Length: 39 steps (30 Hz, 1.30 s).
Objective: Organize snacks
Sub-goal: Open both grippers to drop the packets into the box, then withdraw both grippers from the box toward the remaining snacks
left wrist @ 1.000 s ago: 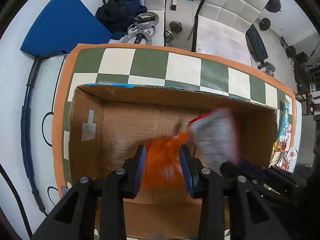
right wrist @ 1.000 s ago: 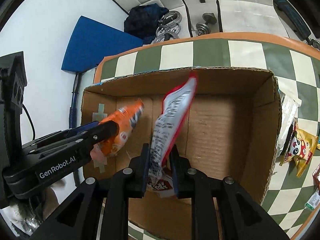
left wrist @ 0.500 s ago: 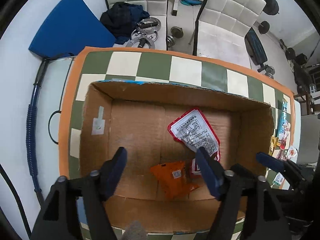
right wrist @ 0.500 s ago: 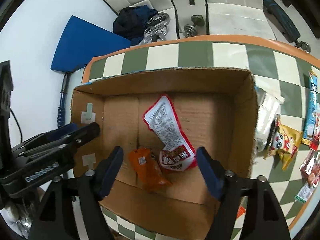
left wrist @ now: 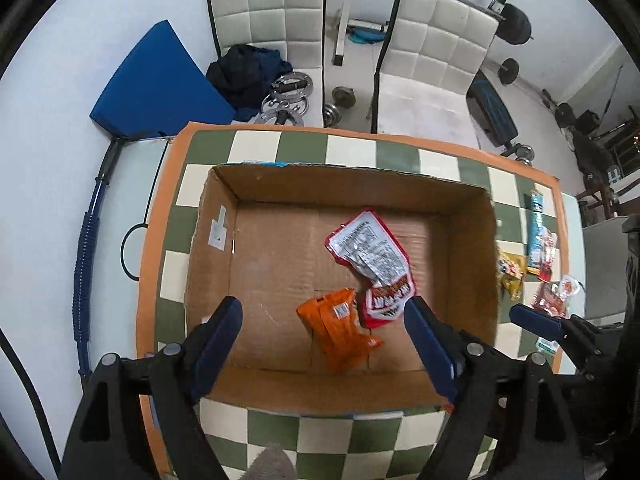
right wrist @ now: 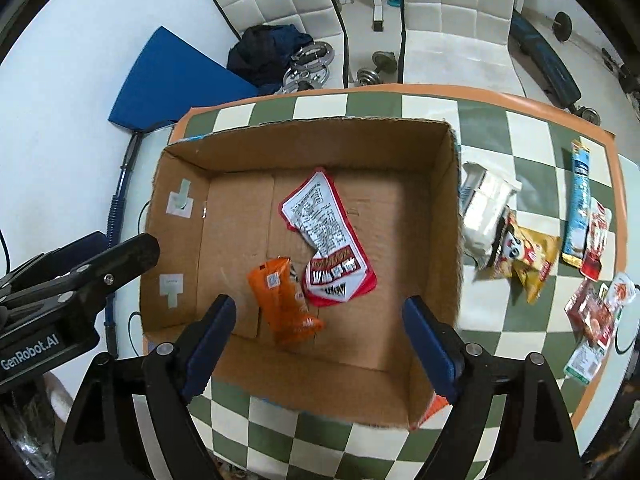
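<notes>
Down in the cardboard box [left wrist: 468, 264] lie two packets, one orange [left wrist: 342, 330], one red-and-white [left wrist: 374, 262]; above it both grippers, left [left wrist: 322, 334] and right [right wrist: 320, 328], spread wider, pinching nothing.

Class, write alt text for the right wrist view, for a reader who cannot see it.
An open brown cardboard box on a green-and-white checked tablecloth holds an orange snack packet and a red-and-white snack pouch. The right gripper, empty, is opening above them; more snack packets lie right of the box.
</notes>
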Motion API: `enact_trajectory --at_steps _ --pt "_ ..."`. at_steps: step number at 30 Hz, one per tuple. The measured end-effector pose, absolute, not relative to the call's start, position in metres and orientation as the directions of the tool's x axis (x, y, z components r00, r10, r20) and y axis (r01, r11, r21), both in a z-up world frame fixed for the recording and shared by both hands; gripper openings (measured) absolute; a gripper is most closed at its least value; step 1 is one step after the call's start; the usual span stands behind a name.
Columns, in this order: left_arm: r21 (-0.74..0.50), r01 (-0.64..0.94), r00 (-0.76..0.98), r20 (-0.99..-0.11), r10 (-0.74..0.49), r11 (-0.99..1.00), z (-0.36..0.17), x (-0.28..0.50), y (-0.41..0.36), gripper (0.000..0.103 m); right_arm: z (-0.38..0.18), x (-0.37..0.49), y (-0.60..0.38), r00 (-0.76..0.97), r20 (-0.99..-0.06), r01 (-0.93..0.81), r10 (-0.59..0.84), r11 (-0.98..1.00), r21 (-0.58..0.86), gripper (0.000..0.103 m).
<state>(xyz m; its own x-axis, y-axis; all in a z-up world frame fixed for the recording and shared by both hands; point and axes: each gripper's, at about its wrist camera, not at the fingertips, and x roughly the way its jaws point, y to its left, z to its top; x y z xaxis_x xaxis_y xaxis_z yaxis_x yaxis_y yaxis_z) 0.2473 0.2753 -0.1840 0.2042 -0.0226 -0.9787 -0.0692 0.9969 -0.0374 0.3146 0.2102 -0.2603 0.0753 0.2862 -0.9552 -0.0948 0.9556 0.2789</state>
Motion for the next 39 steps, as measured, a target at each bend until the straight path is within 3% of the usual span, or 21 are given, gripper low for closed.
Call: enact_trajectory --at_steps 9,18,27,39 --pt "-0.070 -0.061 0.282 -0.958 -0.050 0.996 -0.144 0.222 0.242 0.083 -0.222 0.276 0.176 0.139 -0.920 -0.073 0.365 0.931 0.358 0.089" --pt "-0.125 0.028 0.282 -0.951 -0.127 0.992 -0.130 0.230 0.141 0.083 -0.187 0.258 0.050 0.275 -0.886 0.097 0.374 0.906 0.413 0.089" --pt "-0.254 -0.003 0.003 -0.967 -0.254 0.967 -0.214 0.269 0.028 0.083 -0.215 0.252 -0.108 0.288 -0.919 0.325 0.270 0.875 0.358 0.089" --pt "-0.176 -0.329 -0.228 -0.939 -0.259 0.928 -0.352 0.322 -0.004 0.078 -0.285 0.276 -0.202 0.211 -0.938 0.409 0.276 0.846 0.341 0.089"
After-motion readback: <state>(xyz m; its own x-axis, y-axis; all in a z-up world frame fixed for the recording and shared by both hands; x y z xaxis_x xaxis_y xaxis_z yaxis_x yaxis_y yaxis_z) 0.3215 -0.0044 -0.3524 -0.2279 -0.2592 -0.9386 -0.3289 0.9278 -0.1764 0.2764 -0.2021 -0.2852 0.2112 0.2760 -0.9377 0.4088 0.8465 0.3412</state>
